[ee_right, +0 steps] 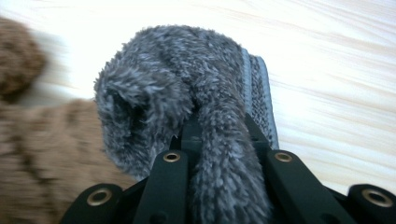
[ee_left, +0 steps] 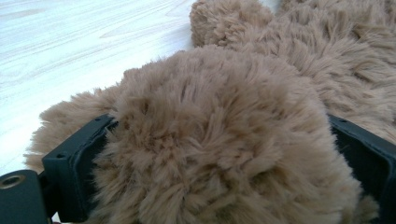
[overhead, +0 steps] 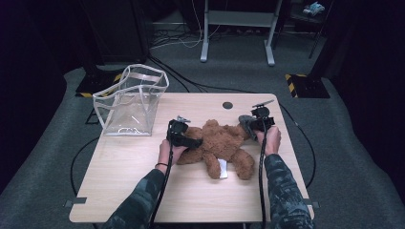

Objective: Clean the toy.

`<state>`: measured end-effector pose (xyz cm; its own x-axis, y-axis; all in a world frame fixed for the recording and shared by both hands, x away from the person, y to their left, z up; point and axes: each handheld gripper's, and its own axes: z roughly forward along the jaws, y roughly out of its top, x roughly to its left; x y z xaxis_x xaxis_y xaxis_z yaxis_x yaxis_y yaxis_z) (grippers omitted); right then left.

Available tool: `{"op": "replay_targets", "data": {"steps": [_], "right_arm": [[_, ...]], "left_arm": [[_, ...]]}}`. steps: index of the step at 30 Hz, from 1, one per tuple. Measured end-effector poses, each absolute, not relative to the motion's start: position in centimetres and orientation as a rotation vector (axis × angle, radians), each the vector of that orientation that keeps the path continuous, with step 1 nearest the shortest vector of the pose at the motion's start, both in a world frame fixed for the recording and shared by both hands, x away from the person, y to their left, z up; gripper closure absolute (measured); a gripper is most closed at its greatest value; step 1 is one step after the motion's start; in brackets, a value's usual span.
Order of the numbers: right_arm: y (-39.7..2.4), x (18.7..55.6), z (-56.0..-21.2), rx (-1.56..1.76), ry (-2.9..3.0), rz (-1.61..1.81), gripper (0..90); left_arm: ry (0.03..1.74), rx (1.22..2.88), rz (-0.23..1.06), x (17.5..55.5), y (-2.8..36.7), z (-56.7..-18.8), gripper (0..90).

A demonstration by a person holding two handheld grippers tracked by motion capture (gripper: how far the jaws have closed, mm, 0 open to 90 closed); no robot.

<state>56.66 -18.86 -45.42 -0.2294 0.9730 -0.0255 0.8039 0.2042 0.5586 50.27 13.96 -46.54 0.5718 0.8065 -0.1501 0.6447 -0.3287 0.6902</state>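
Note:
A brown plush teddy bear (overhead: 220, 145) lies flat in the middle of the wooden table (overhead: 124, 176), with a white tag (overhead: 223, 169) by its legs. My left gripper (overhead: 195, 141) comes in from the bear's left. In the left gripper view my left gripper (ee_left: 224, 154) has one black jaw on each side of a thick plush limb (ee_left: 219, 140), pressing into the fur. My right gripper (overhead: 252, 125) sits at the bear's right side, shut on a small grey fuzzy piece (overhead: 245, 123). In the right gripper view that grey fuzzy piece (ee_right: 154, 88) bulges out over my right gripper (ee_right: 205, 128) and hides its jaw tips.
A clear plastic bag (overhead: 131, 100) with white trim stands upright at the table's far left corner. A dark round hole (overhead: 228, 105) marks the far edge. Cables trail from both grippers toward the near edge. Bare wood lies in front of the bear.

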Motion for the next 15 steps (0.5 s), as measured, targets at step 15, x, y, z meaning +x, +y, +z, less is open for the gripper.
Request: {"op": "replay_targets", "data": {"steps": [15], "right_arm": [[-13.5, 54.2, -43.2, 1.377, 2.338, 0.827, 77.0]], "left_arm": [[1.147, 2.071, 0.295, 50.1, 13.9, -46.7, 5.2]]}}
